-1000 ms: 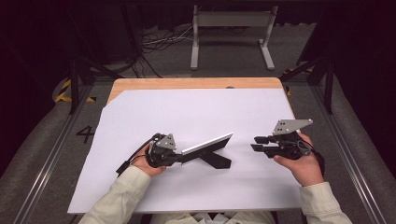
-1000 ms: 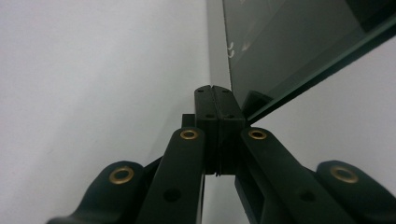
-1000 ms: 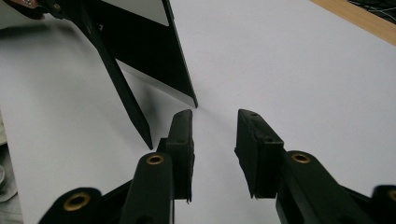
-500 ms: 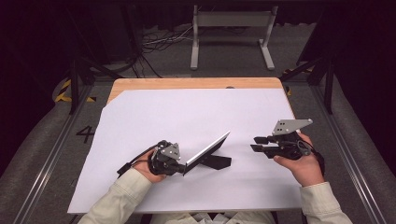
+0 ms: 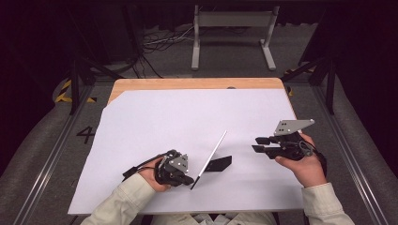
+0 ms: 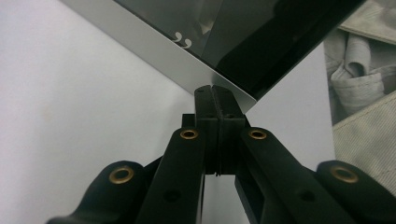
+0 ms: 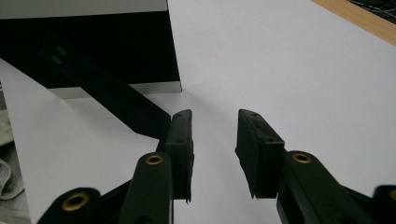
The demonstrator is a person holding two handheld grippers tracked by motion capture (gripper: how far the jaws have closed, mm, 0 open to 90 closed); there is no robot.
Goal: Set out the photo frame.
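Note:
A picture frame (image 5: 210,158) with a silver border and dark glass stands on edge on the white sheet (image 5: 187,117), and the high view sees it almost edge-on. Its black prop leg (image 5: 220,163) sticks out to the right onto the sheet. My left gripper (image 5: 188,180) is shut on the frame's near corner (image 6: 219,88). My right gripper (image 5: 257,144) hovers open to the right of the frame, with nothing between its jaws. In the right gripper view the frame's black back (image 7: 107,42) and the leg (image 7: 121,109) lie just ahead and left of the right gripper (image 7: 214,140).
The white sheet covers most of a wooden table (image 5: 187,83). A metal stand (image 5: 232,28) and cables lie on the floor beyond the table. Metal rails (image 5: 51,154) run along both sides.
My left hand has drawn toward the near edge with the frame's corner, and the frame has swung from a low lean to nearly upright. The right gripper has stayed still.

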